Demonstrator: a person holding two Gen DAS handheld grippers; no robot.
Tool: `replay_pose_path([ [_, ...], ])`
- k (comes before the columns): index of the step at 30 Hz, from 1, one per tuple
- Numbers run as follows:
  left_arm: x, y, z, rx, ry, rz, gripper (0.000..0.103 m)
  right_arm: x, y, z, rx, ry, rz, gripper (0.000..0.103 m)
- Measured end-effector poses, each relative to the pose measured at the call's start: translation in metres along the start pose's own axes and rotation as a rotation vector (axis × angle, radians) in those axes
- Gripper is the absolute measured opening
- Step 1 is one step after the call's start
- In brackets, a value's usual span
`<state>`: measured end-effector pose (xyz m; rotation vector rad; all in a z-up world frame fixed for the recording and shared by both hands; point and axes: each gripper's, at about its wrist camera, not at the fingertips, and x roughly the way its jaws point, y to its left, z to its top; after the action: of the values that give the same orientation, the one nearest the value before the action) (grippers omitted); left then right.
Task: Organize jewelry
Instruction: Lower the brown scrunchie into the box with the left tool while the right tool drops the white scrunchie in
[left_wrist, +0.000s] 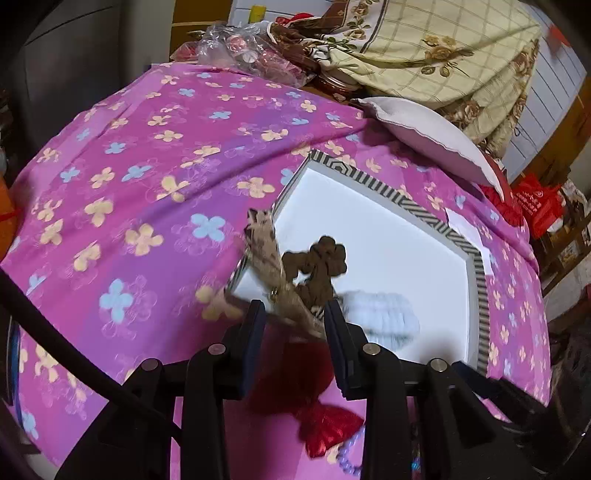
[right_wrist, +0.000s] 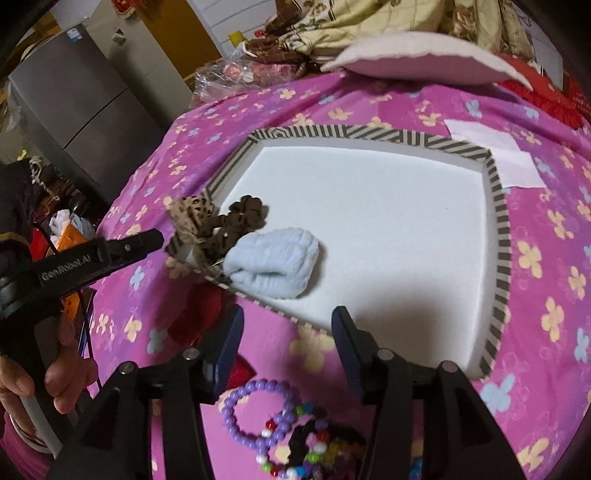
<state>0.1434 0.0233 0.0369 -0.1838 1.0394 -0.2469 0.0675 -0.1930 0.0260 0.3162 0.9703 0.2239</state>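
Observation:
A striped-rim tray (right_wrist: 498, 206) with a white foam floor lies on the pink flowered cloth; it also shows in the left wrist view (left_wrist: 413, 205). My left gripper (left_wrist: 295, 314) is open; a brown leopard-print bow hair tie (left_wrist: 317, 266) lies between and just past its fingers over the tray's near-left rim. In the right wrist view the bow (right_wrist: 221, 221) rests at the tray's left corner next to a light blue scrunchie (right_wrist: 273, 262). My right gripper (right_wrist: 286, 332) is open and empty above the tray's near edge. Purple bead bracelets (right_wrist: 255, 417) lie under it.
A red bow (left_wrist: 328, 424) lies on the cloth below the left gripper. A pale cushion (right_wrist: 417, 59) and a folded flowered quilt (left_wrist: 443, 48) sit at the far side. White paper (right_wrist: 498, 155) lies beside the tray. The cloth edge drops off at left.

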Motion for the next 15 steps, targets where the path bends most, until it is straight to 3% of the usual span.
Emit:
replay_pose_path([
  [4,-0.008,0.004,-0.011,-0.013,0.009,-0.003,0.054,-0.001,0.001,0.001,-0.029,-0.002,-0.04,0.058],
  [8,-0.018,0.013,-0.021,-0.056,0.008,-0.004,0.053,0.023,-0.01,0.017,-0.031,0.024,-0.076,0.058],
  [15,-0.033,0.027,-0.038,-0.046,-0.006,0.037,0.053,0.054,-0.004,0.017,-0.113,0.141,0.018,0.058],
])
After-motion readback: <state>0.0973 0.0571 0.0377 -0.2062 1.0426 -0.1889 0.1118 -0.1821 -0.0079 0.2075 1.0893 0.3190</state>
